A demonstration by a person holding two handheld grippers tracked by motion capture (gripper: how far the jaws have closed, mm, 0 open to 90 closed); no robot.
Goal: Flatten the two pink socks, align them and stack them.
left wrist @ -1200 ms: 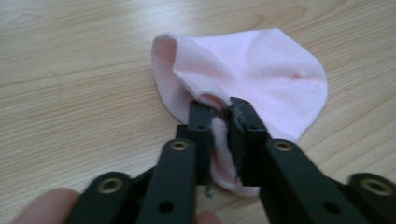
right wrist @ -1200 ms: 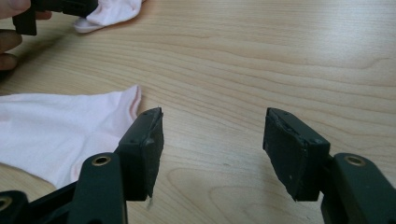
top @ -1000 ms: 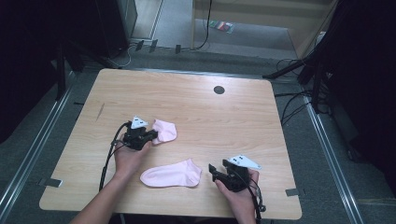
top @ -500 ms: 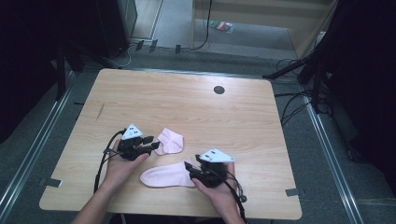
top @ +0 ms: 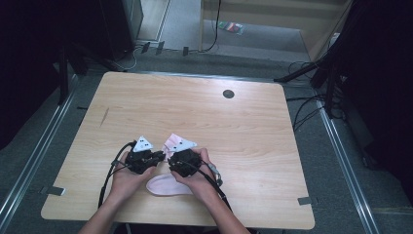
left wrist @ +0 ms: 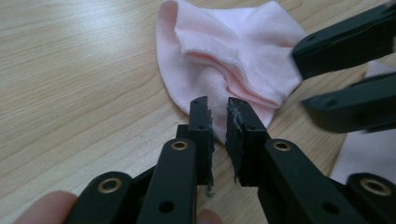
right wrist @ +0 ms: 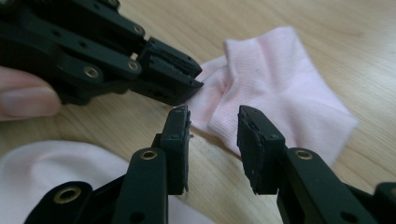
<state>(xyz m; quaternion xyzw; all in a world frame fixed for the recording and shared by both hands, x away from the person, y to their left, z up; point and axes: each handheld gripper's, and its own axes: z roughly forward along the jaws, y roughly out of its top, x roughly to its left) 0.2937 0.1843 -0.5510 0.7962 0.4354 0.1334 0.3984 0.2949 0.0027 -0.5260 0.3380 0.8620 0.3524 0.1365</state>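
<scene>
Two pink socks on the wooden surface. Folded sock lies just ahead of both grippers; flat sock lies nearer the person, partly under the hands.

Left gripper: jaws nearly together, a narrow gap between the pads, nothing clamped. Folded sock's near edge sits right at the jaw tips, sock spreading ahead and slightly to the right of them. Cannot tell if the tips touch the fabric.

Right gripper: jaws apart, wide gap. Folded sock's near corner lies in line with the gap, just beyond the tips, not gripped. Rest of that sock runs ahead and to the right of the jaws. Flat sock shows at lower left of the right gripper view, behind and beside the left jaw.

Grippers are close together, tips angled toward each other over the same sock edge; in the right gripper view the left gripper's jaws end just above the right one's left jaw. In the high view both hands hold the grippers side by side near the front edge of the surface.
</scene>
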